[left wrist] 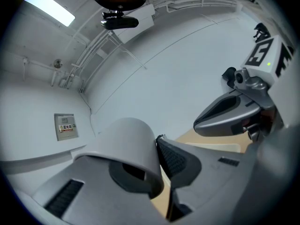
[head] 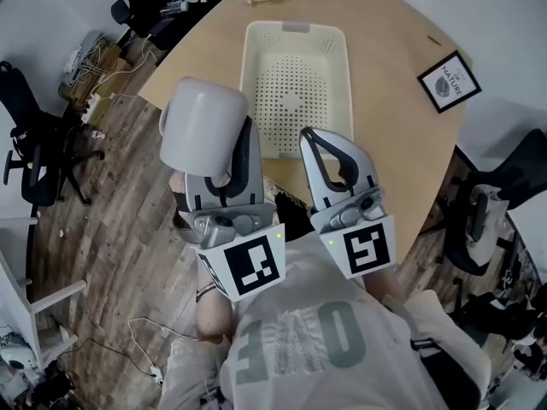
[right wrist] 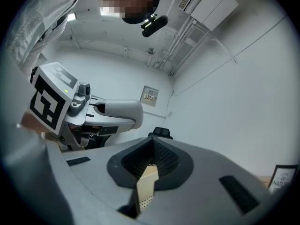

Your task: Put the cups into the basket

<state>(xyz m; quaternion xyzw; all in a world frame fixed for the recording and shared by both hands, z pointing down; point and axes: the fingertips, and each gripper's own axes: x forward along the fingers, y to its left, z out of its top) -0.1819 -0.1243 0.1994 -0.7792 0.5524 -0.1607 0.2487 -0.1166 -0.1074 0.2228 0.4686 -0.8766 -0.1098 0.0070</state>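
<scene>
Surface: round pale-wood top point(head: 402, 84) in an office room with plank floor point(head: 111, 186); a framed card point(head: 449, 81) lies near its right edge.
Basket: cream, perforated, lying lengthwise on the surface point(head: 255, 92); nothing shows inside it, and I see no other cups.
Cup: grey, held up in the air point(head: 201, 122), left of the basket's near end, over the surface's edge and the floor, not over the basket.
Left gripper: fingers clenched on the cup's wall at the rim point(left wrist: 157, 142), one side only.
Right gripper: fingers pressed together on nothing point(head: 309, 139), just beside the left one.
Risk, slip: a pinch on one wall lets the cup swing or slide out, I judge; a quick swing towards the basket would cause it.
Risk, fall: released here, it drops to the floor or clips the edge.
Risk, knock: coming in low, the cup could catch the basket's near rim and shove it.
Risk, bump: the right gripper sits close enough to nudge the cup.
</scene>
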